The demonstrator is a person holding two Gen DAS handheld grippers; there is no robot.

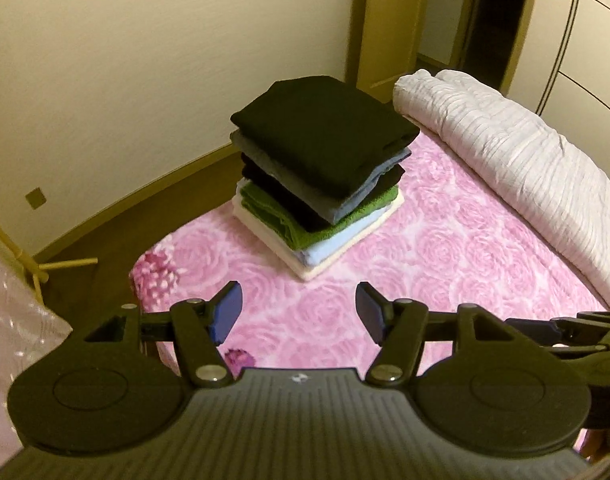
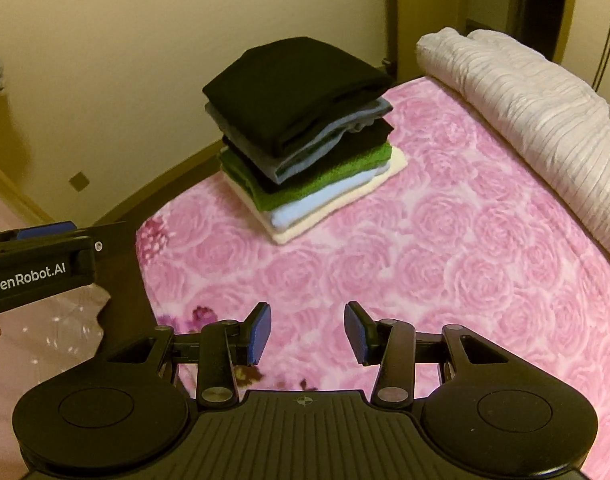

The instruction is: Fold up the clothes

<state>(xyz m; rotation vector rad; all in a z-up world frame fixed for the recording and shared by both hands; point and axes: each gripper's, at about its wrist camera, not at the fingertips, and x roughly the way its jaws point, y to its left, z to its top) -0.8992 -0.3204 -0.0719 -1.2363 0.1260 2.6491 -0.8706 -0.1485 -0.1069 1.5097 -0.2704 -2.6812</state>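
Observation:
A stack of several folded clothes [image 1: 321, 172] sits on the pink rose-patterned bed cover [image 1: 425, 264], black garment on top, then grey, black, green, pale blue and cream. It also shows in the right wrist view [image 2: 301, 136]. My left gripper [image 1: 299, 312] is open and empty, held above the cover short of the stack. My right gripper [image 2: 307, 332] is open and empty, also short of the stack. The left gripper's body [image 2: 37, 268] shows at the left of the right wrist view. The right gripper's finger [image 1: 565, 330] shows at the right of the left wrist view.
A rolled white ribbed quilt [image 1: 517, 164] lies along the bed's right side, also in the right wrist view [image 2: 545, 120]. A cream wall and brown floor [image 1: 105, 224] lie left of the bed. A door [image 1: 389, 20] stands behind. A wooden stand foot [image 1: 45, 268] is at the left.

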